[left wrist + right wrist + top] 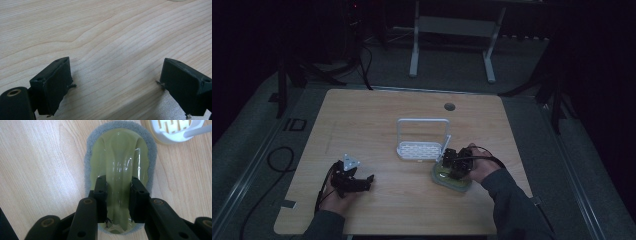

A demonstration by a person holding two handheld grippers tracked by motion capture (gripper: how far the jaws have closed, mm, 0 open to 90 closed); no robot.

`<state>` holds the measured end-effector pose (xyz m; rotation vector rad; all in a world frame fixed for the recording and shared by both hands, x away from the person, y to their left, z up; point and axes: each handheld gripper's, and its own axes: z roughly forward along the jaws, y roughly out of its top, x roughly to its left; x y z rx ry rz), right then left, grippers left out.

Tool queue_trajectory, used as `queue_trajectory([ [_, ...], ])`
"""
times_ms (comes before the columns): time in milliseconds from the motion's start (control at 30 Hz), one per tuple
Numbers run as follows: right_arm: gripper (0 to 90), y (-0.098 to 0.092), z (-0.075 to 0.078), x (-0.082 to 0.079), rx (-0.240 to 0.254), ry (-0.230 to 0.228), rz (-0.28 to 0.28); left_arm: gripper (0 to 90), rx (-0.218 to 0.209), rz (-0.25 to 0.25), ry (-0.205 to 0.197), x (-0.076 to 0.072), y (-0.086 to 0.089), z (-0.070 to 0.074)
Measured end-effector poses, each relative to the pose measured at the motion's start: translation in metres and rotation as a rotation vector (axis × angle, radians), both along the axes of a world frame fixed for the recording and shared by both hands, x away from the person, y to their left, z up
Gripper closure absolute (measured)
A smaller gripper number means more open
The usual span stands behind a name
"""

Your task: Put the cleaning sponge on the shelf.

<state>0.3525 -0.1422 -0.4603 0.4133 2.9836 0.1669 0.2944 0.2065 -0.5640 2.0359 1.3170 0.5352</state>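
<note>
The left gripper (353, 181) is resting on the near-left surface (377, 115), fingers wide apart and holding nothing. At near right, just beside the white rack (422, 142), the right gripper (118, 195) is clamping the scrubber (120, 165) by its raised handle ridge. Lift it level, gripping centrally. Its long axis is running near-to-far.

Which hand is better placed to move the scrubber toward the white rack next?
Right. The right gripper is already shut on the scrubber by its green handle ridge, beside the white rack. The left gripper is open over bare table, well away from both.
</note>
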Motion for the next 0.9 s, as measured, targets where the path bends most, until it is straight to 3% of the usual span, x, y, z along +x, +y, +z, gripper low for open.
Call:
queue_trajectory([
  [467, 71.6, 0.012, 0.008, 0.002, 0.014, -0.034, 0.035, 10.2, 0.001, -0.001, -0.001, 0.0, 0.0, 0.0],
  [900, 71.6, 0.019, 0.006, 0.007, 0.031, -0.042, 0.057, 10.2, 0.002, 0.0, 0.0, 0.0, 0.0, 0.0],
])
